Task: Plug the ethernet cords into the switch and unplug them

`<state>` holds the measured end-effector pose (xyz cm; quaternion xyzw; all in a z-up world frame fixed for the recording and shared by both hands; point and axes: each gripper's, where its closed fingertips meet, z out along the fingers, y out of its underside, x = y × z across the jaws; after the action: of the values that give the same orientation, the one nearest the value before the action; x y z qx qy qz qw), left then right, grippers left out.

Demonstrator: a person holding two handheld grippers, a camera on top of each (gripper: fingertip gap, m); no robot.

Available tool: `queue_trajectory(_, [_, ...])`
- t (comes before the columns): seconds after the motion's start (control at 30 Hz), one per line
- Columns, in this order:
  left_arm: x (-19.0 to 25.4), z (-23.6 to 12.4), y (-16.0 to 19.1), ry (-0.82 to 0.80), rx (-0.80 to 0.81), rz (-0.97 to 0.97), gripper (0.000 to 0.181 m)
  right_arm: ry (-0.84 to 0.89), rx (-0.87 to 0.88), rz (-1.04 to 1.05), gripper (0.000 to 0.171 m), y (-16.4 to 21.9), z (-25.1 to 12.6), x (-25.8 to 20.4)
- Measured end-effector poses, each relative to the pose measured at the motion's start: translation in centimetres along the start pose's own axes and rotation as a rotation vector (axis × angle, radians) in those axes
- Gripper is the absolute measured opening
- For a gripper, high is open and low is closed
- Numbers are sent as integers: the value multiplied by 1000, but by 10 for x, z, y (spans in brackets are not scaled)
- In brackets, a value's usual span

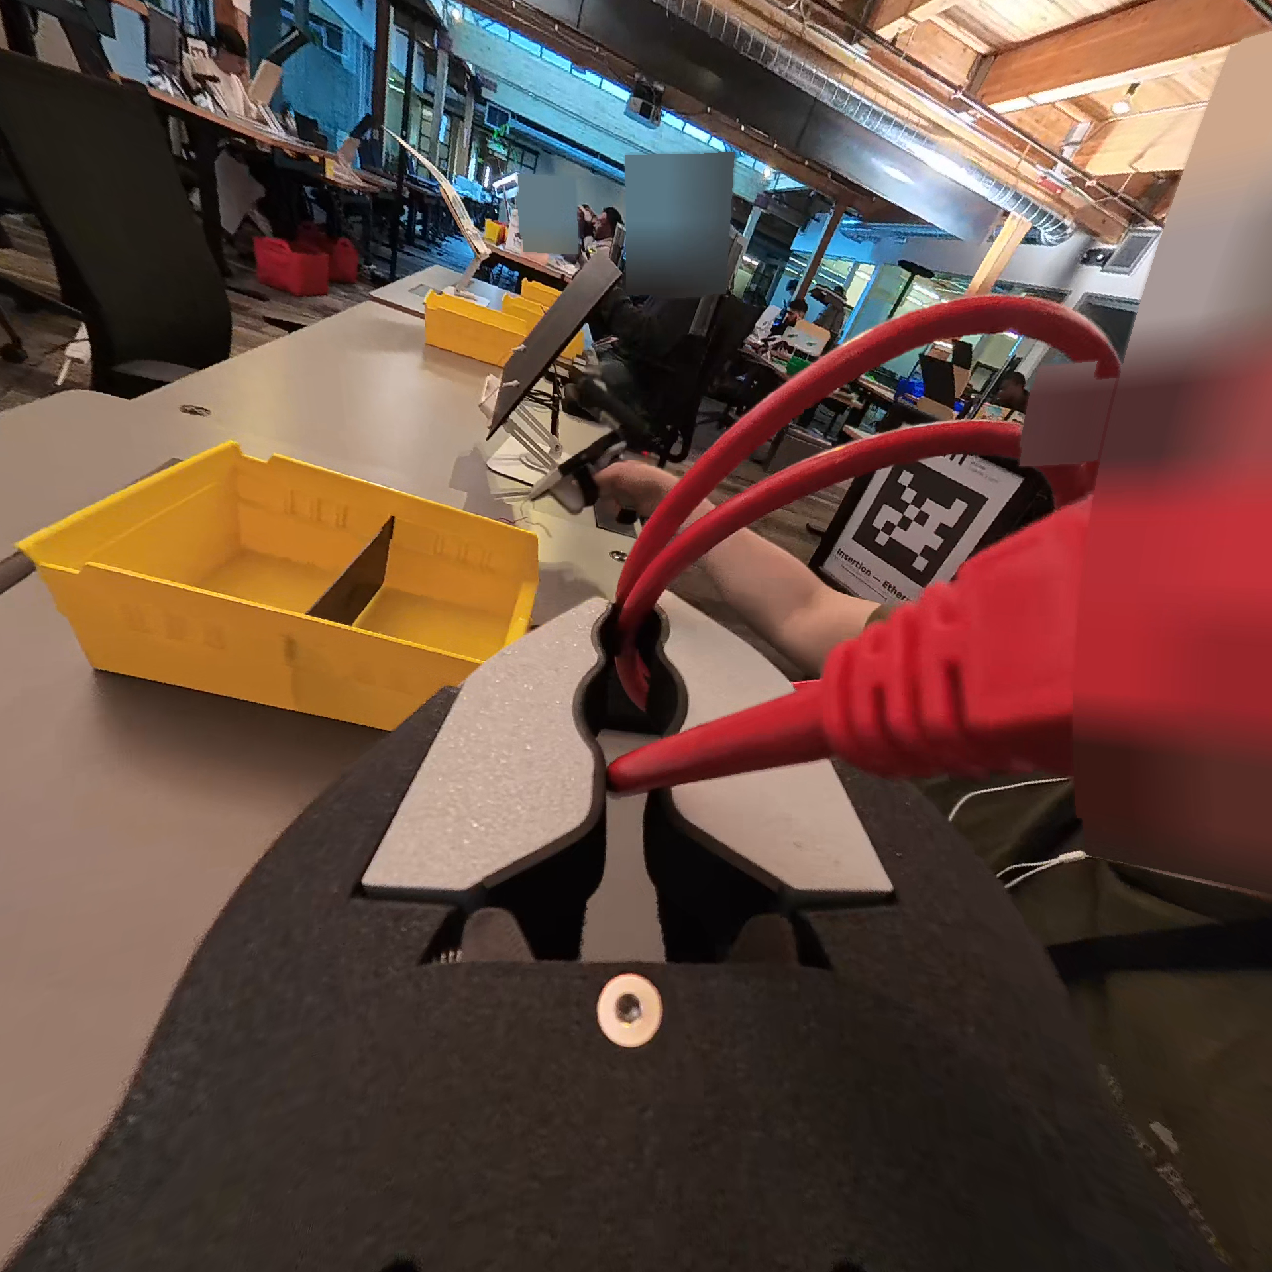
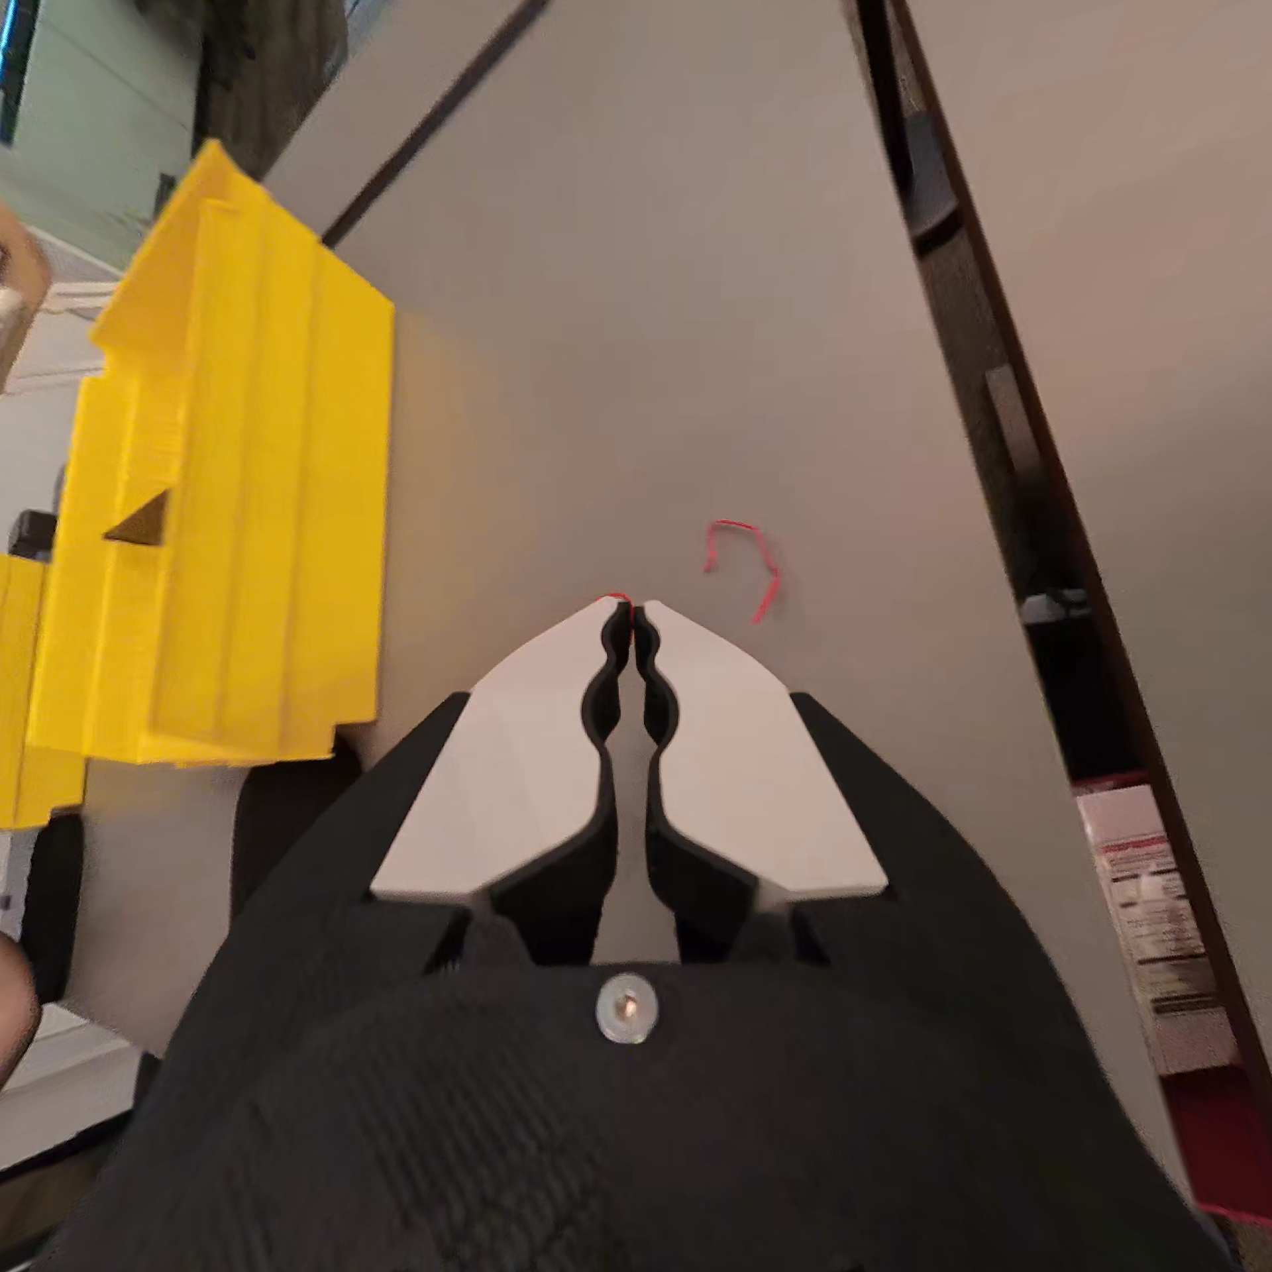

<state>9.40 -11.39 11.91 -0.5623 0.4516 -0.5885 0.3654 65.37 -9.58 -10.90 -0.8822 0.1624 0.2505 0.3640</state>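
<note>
Grey table; yellow bin far left, empty. Left gripper clamped on a bunch of red cords looping right. Right gripper nearly closed, pinching a thin red thread; another thread beside. Switch not visible. Advice: regrip near one plug.

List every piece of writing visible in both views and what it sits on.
White card with a black-and-white square code: bold print under the code, cut off at the edge; I won't copy it out.
White label beyond the table edge: too blurred to read.
Yellow bin: faint raised marks, unreadable.
</note>
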Motion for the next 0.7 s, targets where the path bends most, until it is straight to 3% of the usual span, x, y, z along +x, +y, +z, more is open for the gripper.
queue_trajectory(0.17, [0, 4, 3, -8, -24, 12, 6, 54, 64, 39, 2, -1, 14, 46])
queue_trajectory(0.6, [-6, 6, 7, -27, -41, 11, 6, 230, -12, -103, 4, -5, 17, 77])
queue_trajectory(0.7, [-7, 5, 6, -28, -35, 5, 6, 196, -24, -102, 17, -6, 17, 71])
